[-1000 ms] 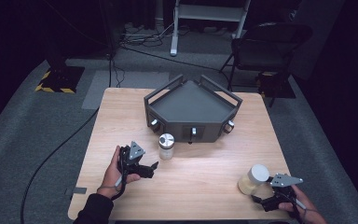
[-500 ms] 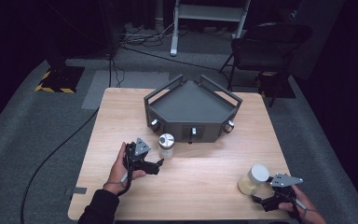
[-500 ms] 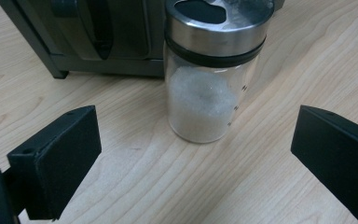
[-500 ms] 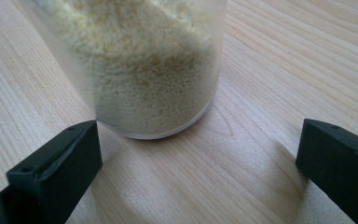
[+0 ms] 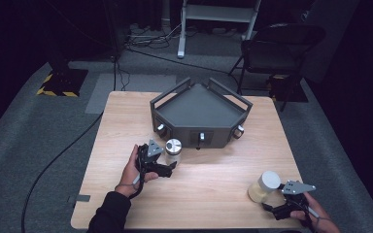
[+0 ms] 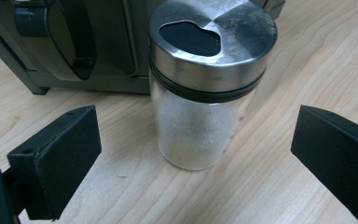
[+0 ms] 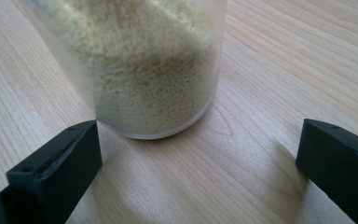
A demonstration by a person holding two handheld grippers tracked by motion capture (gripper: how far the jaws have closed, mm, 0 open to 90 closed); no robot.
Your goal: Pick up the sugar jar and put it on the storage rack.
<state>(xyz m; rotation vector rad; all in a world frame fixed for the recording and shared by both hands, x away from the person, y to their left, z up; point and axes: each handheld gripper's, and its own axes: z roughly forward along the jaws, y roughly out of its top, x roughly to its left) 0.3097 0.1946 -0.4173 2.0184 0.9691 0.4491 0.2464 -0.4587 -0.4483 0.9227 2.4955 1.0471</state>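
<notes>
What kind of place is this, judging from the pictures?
Probably a recording studio or lab, not a home: a bare wooden table stands on grey carpet among dark walls, cables trail over the floor, and a folding chair stands behind.

A light wooden table point(image 5: 223, 189) with a visible grain carries three things. Toward its far edge a dark grey angular tray point(image 5: 200, 116) with raised rails and small knobs on its front faces is set flat on the wood. A glass shaker point(image 6: 205, 88) with a steel lid stands upright just before the tray — between the fingers point(image 6: 56, 158) of the left gripper point(image 5: 167, 168), touched by neither. Near the right front corner a clear jar of pale grains point(image 7: 144, 65) stands on the wood — just ahead of the right gripper's point(image 5: 272, 209) fingers point(image 7: 56, 163), nearer to one of them, no contact being seen.
</notes>
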